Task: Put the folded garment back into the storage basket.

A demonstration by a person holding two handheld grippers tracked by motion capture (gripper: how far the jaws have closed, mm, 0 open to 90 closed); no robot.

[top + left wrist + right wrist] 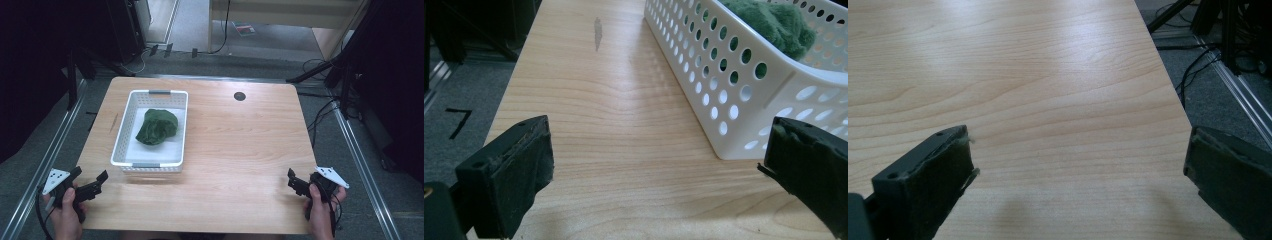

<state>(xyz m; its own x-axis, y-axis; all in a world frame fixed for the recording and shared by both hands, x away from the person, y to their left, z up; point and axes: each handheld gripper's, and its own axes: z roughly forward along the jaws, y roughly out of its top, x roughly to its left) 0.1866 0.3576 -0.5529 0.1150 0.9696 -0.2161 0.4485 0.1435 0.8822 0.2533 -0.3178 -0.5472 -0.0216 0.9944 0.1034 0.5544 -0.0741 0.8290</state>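
Note:
A white perforated basket (pixel 129 114) stands on the left half of the wooden table (pixel 240 140). A dark green crumpled cloth (pixel 157 126) lies inside it. In the left gripper view the basket's near wall (pixel 724 75) fills the upper right, with the green cloth (pixel 774 20) showing over the rim. My left gripper (pixel 90 176) is held at the table's front left corner, open and empty, just short of the basket's near end. Its jaws stand wide apart (pixel 656 150). My right gripper (pixel 301 178) is held at the front right corner, open over bare wood (pixel 1080 145).
A round black cable hole (pixel 239 96) sits at the table's back centre. The table's right edge (pixel 1168 85) drops to grey floor with cables and a metal rail (pixel 1243 95). Dark stands and curtains flank both sides.

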